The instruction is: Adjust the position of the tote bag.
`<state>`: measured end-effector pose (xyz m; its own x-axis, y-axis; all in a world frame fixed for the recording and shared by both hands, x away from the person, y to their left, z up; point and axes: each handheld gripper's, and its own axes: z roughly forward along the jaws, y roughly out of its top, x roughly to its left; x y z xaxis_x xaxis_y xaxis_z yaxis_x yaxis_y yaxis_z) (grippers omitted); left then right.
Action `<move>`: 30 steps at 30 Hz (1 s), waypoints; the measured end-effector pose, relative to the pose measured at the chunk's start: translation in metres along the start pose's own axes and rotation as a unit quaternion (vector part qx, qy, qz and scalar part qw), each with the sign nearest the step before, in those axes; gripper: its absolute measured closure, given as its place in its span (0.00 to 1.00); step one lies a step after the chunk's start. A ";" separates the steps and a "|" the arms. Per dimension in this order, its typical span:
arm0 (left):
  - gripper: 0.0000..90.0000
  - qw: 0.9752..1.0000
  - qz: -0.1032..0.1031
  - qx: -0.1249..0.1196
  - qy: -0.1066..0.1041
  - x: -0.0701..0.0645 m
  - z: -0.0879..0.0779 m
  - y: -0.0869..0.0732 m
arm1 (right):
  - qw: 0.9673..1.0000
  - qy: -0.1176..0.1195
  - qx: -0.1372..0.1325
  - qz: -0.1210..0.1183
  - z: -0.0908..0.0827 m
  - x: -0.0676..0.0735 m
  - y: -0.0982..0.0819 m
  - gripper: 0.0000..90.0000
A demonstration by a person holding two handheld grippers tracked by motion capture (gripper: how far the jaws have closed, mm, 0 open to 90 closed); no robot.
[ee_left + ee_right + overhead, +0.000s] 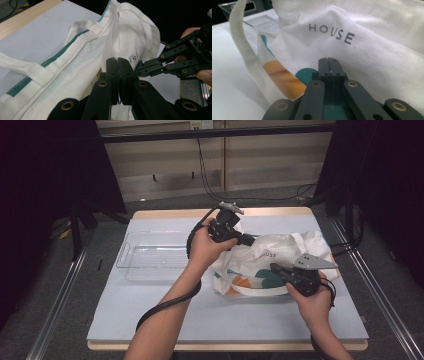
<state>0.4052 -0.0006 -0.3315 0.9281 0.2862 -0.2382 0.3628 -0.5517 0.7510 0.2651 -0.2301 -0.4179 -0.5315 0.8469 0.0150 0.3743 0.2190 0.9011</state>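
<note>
A white cloth tote bag [285, 247] with a teal and orange print and the word HOUSE lies crumpled on the right half of the table. My left gripper [251, 240] is at the bag's upper left edge. Its jaws [119, 61] are shut on a raised fold of the white cloth [75, 62]. My right gripper [274, 267] reaches into the bag's front side from the right. It is shut [328, 61] on the cloth just below the lettering [374, 50], beside the teal patch. The right gripper [140, 68] also shows in the left gripper view, pinching the bag close by.
A clear plastic tray [150, 255] lies left of the bag, beside my left forearm; its corner [227, 6] shows past a bag strap. The pale blue table cover [225, 315] reaches the front edge. Black cables trail from both grippers. Dark stands flank the table.
</note>
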 end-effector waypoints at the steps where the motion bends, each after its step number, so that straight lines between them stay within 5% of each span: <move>1: 0.97 1.000 0.001 0.006 0.002 0.001 0.002 -0.001 | 1.000 -0.002 0.006 0.004 0.002 -0.001 -0.002 1.00; 17: 0.85 1.000 -0.029 0.009 0.004 0.014 0.018 -0.013 | 0.999 -0.003 0.030 0.011 0.022 -0.004 -0.016 1.00; 22: 0.69 0.999 -0.031 -0.013 0.009 0.017 0.024 -0.007 | 0.999 -0.001 0.035 0.005 0.023 -0.003 -0.015 1.00; 30: 0.75 0.999 -0.031 -0.023 -0.001 0.019 0.042 0.012 | 0.999 0.002 0.035 0.008 0.023 -0.002 -0.017 1.00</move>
<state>0.4311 -0.0347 -0.3528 0.9043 0.3166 -0.2863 0.4151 -0.4962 0.7625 0.2767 -0.2244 -0.4432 -0.5278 0.8488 0.0314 0.4359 0.2390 0.8677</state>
